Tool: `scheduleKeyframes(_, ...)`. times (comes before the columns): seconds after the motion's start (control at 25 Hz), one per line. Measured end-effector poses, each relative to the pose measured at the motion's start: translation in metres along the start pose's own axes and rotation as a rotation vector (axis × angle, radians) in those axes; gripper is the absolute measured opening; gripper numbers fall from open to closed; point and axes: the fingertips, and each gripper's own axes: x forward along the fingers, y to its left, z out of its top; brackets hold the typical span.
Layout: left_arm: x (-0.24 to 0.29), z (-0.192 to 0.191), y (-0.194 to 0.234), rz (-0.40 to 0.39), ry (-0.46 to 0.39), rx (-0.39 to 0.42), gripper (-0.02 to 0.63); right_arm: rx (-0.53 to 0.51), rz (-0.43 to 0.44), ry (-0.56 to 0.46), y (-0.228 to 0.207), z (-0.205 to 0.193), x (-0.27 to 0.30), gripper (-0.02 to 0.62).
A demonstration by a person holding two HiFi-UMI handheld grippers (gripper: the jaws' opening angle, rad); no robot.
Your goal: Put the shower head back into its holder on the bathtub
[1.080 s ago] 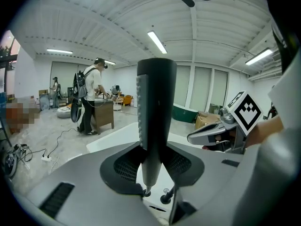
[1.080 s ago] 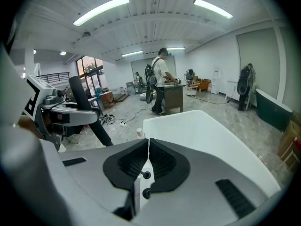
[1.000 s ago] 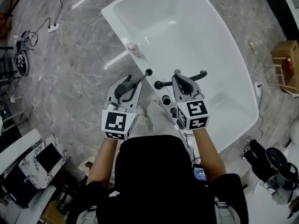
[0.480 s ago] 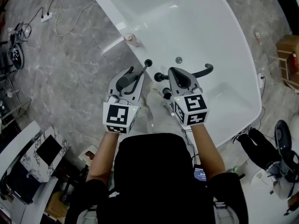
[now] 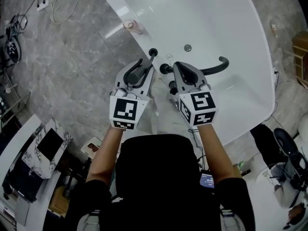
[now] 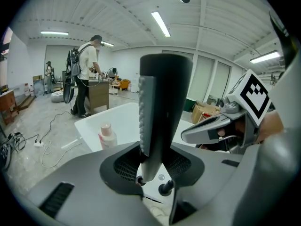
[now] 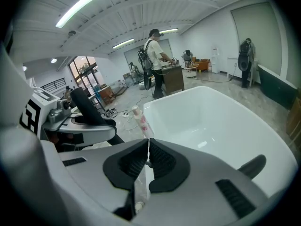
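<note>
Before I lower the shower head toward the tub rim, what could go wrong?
1. The left gripper is shut on the shower head, whose narrow lower end hangs close to a black knob on the tub rim. It may strike that knob rather than seat properly.
2. The right gripper, shut and empty, sits close beside the left, next to the faucet. The two could bump.

Dark shower head upright in left tongs, narrow end near black holder on bathtub rim.
</note>
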Motion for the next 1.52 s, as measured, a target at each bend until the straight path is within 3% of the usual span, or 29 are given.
scheduleKeyframes(1.0, 0.064, -0.08, 0.024, -0.007, 0.109, 0.022, 0.144, 0.034, 0.043, 0.067, 0.003, -0.035, 0.064, 0.025)
scheduleKeyframes(1.32, 0.085, -0.097, 0.051, 0.011, 0.117, -0.034, 0.144, 0.048, 0.063, 0.098, 0.002, -0.034, 0.1, 0.025)
scheduleKeyframes(1.52, 0.087, -0.104, 0.035, -0.004, 0.118, -0.013, 0.144, 0.077, 0.06, 0.107, 0.002, -0.041, 0.095, 0.025)
